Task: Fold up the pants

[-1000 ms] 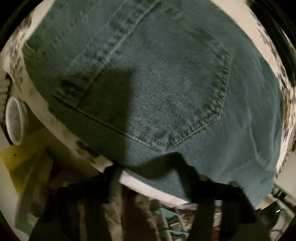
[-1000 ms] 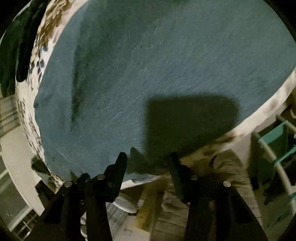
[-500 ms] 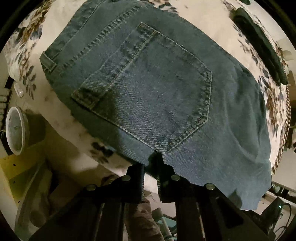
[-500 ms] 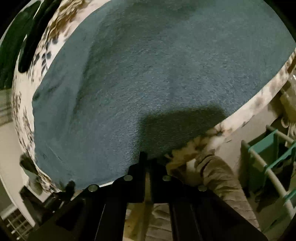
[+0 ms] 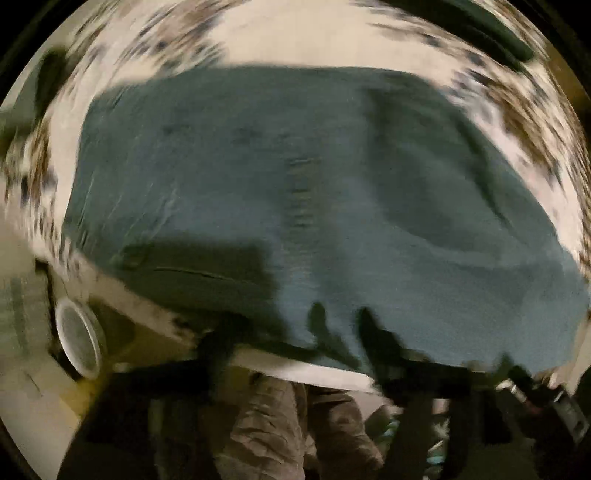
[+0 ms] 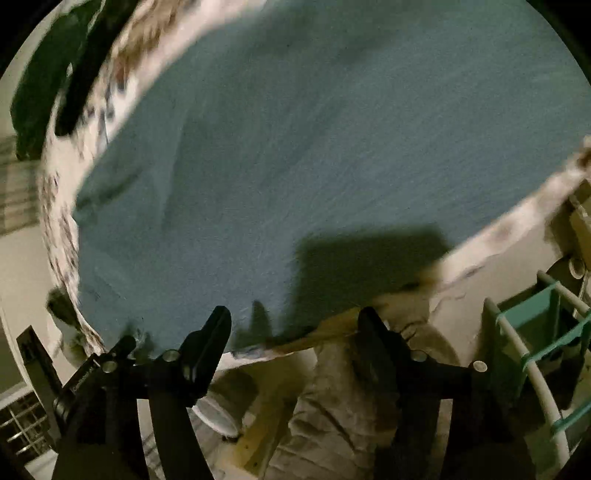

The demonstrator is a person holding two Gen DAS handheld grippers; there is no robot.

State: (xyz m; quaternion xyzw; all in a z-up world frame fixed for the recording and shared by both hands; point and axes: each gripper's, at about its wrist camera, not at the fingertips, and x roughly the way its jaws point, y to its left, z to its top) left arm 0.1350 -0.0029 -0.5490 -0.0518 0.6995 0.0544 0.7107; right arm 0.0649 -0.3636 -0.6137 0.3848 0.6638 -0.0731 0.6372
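— Floral cloth [image 5: 295, 40] covered the tabletop in the left wrist view, didn't it?

— Yes, pale with brown and dark blotches, badly smeared by blur. The pants [image 5: 280, 192], blue denim, lay flat on it and filled most of that picture, reaching the near edge of the tabletop. A dark green item [image 5: 476, 26] lay on the cloth at the far right.

— And the left tool [image 5: 291, 332]?

— Its two dark fingers [image 5: 380, 339] stood apart over the near edge of the denim, the jaws opening, with nothing gripped between them. Their shadow fell on the fabric just ahead. Below the tabletop edge I saw a round white object [image 5: 79, 343] at the left and a person's khaki trouser legs [image 5: 280, 424].

— What about the right wrist view?

— Same denim [image 6: 332, 147], plain and smooth here, spread across the cloth [image 6: 62, 229], whose patterned border showed along the left and lower right. The right tool [image 6: 295, 325] had its fingers [image 6: 210, 336] spread wide, jaws opening, clear of the fabric, the near hem lying just beyond the tips. A blocky shadow sat on the denim above them.

— Anything else?

— Dark green clothing [image 6: 40, 77] at the upper left, and a rack with white rails and teal panels [image 6: 532, 332] at the lower right beside the khaki legs [image 6: 351, 413].
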